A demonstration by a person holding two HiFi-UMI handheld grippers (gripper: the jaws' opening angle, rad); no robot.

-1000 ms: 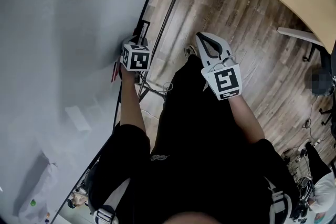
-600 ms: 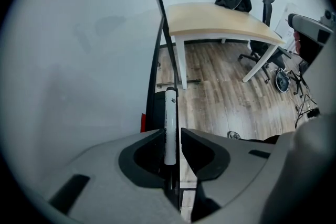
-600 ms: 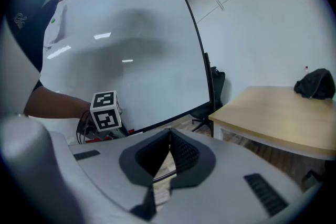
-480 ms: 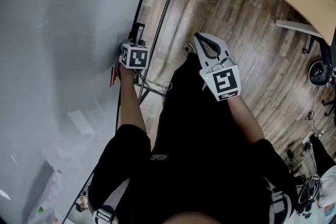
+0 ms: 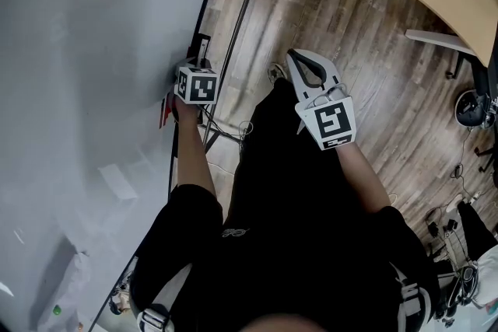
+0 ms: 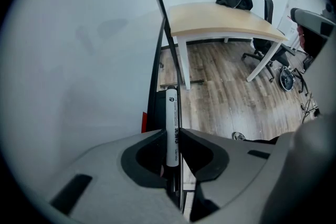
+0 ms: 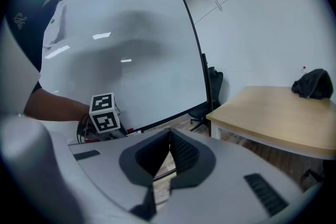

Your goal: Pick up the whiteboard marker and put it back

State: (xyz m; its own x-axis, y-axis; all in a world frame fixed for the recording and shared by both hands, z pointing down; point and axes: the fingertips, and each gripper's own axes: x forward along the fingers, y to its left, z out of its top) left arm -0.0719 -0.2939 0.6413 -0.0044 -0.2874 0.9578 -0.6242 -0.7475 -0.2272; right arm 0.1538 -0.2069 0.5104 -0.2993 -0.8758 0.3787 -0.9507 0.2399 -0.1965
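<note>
The left hand-held gripper (image 6: 171,132) is clamped on the slim white whiteboard marker (image 6: 171,105), which points along the black ledge (image 6: 156,107) at the foot of the large white whiteboard (image 6: 79,39). The step in hand looks like the grasp at the ledge (whether the marker rests on it or hangs just clear, I cannot tell). The right hand-held gripper (image 7: 169,135) is closed on nothing, and next, I judge, the marker should stay parallel to the ledge, the jaws parting only once it lies there.
</note>
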